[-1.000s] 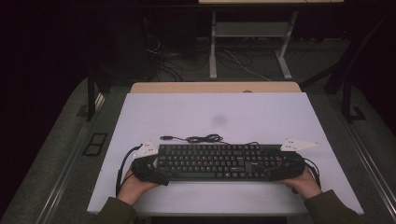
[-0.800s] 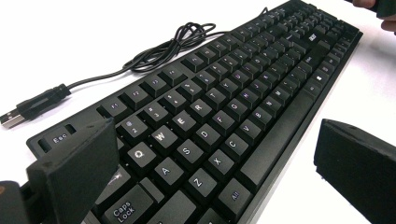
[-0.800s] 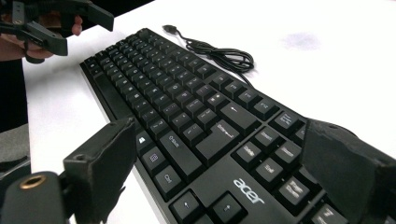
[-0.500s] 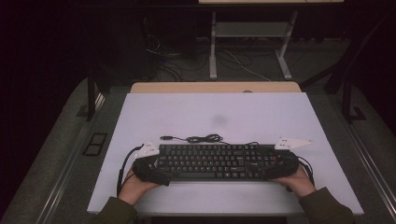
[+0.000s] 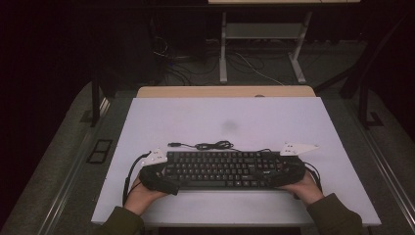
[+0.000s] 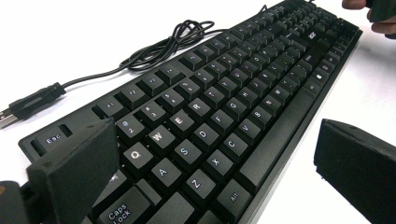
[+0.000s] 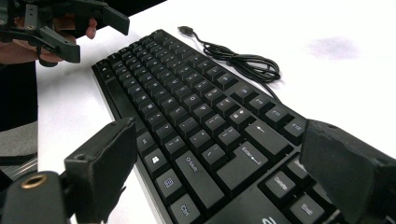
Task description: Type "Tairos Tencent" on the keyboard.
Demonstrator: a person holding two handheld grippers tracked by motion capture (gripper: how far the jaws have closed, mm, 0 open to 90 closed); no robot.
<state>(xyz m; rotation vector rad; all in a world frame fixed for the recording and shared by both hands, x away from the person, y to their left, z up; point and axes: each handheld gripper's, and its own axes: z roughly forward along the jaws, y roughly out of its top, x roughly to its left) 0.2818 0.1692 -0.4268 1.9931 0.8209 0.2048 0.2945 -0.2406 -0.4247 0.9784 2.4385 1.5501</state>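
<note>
A black keyboard [image 5: 222, 169] lies flat near the table's front edge, its cable [image 5: 213, 145] coiled just behind it. My left gripper [image 5: 164, 177] is at its left end and stands open; in the left gripper view the jaws straddle the keyboard [image 6: 224, 107] front to back, with a gap at the front edge. At the right end, my right gripper [image 5: 283, 172] is also open, its jaws set wide on either side of the keyboard [image 7: 196, 107]. The other hand's gripper [image 7: 60, 28] appears far off in the right gripper view.
The white table [image 5: 225, 120] has bare room behind the keyboard, with a faint grey smudge [image 5: 229, 126]. The USB plug [image 5: 173, 144] lies loose behind the keyboard's left end. A wooden strip [image 5: 225, 91] runs along the far edge; desk legs and floor cables lie beyond.
My right gripper has slid left, closing in over the keyboard's right end. The left gripper has barely shifted. The keyboard has stayed put.
</note>
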